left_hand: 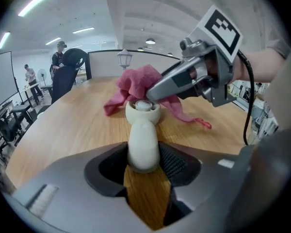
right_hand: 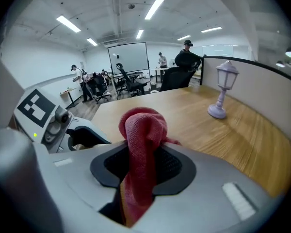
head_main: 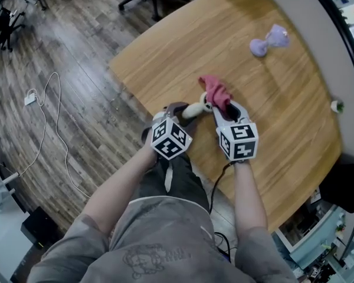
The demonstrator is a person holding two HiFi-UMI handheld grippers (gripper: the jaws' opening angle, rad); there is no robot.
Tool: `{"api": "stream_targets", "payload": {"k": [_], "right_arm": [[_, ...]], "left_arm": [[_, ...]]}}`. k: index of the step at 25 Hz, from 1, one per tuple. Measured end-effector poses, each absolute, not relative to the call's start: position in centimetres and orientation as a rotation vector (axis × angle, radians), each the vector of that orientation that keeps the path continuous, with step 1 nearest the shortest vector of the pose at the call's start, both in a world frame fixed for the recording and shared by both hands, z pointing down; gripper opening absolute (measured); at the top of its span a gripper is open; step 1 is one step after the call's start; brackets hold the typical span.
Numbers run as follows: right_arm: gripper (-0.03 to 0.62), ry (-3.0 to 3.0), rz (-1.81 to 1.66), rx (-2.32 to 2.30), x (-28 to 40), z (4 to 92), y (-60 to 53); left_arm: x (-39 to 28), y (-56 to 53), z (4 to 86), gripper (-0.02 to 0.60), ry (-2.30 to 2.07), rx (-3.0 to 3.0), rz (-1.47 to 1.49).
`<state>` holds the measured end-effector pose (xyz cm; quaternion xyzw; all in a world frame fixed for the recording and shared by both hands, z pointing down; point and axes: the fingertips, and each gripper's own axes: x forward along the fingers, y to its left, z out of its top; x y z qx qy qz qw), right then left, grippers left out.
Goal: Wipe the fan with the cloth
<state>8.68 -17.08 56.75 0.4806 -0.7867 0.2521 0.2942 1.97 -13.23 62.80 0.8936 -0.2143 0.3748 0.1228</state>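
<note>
Wiping in progress at the near edge of a curved light-wood table [head_main: 283,99]; a person works with a gripper in each hand, and the job looks begun rather than finished. Nearest, the left gripper [left_hand: 144,166], jaws about half spread, pinches the stubby handle of a small cream-white plastic handheld fan [left_hand: 143,130]; the pads press the handle from both sides, and the fan's rounded head points away from the person. Just beyond, the right gripper [right_hand: 140,166] has its jaws pressed onto a bunched red terry cloth [right_hand: 143,130]; a fold stands up between the pads and a tail hangs below. In the left gripper view the cloth lies against the far side of the fan's head and trails onto the wood; the right gripper's tip sits right at that head. The near face of the head and the handle show bare, so most of the rubbing appears to lie ahead; how much is already clean cannot be told. Well apart, toward the far side, stands a lilac lantern-shaped table lamp [head_main: 268,42].
</note>
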Motion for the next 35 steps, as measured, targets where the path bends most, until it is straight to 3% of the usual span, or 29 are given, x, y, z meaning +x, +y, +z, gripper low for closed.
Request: {"api": "stream_targets", "payload": {"k": [12,17,26,29,35], "right_arm": [[0.126,-2.226,0.688,0.931,0.3,57.5,-12.4],[0.126,-2.164,0.727,0.837,2.4,58.0,-11.7],[0.126,-1.982,0.807,1.176,9.3,54.9,-14.1],[0.126,-1.995,0.821,1.280,10.5,52.4,-14.5],[0.126,-2.127,0.749,1.369,9.6,45.9,-15.6]], "left_arm": [[1.8,-12.8,62.8,0.195,-0.577,2.638,1.110],[2.2,-12.7,62.9,0.196,-0.562,2.628,1.103],[1.6,-13.0,62.7,0.200,-0.487,2.526,1.100],[0.4,-12.7,62.1,0.265,-0.475,2.480,1.152],[-2.4,-15.0,56.7,0.264,-0.589,2.563,1.051]]}}
